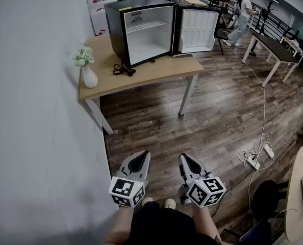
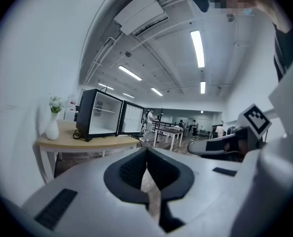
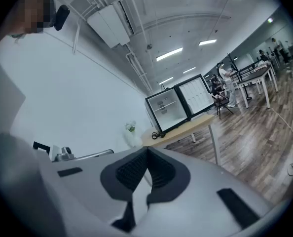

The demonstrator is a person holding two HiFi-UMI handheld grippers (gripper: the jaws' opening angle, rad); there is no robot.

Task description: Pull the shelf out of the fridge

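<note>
A small black fridge (image 1: 141, 29) stands on a wooden table (image 1: 156, 71) far ahead, its door (image 1: 197, 29) swung open to the right. A thin wire shelf (image 1: 147, 26) spans its white interior near the top. The fridge also shows small in the left gripper view (image 2: 99, 119) and the right gripper view (image 3: 173, 108). My left gripper (image 1: 143, 155) and right gripper (image 1: 184, 158) hang close to my body, well short of the table. Both are shut with nothing between their jaws.
A white vase with flowers (image 1: 86, 68) and a coiled black cord (image 1: 123, 70) sit on the table left of the fridge. A white wall (image 1: 34, 111) runs along the left. A power strip and cable (image 1: 256, 157) lie on the wooden floor at the right. People and desks are in the background.
</note>
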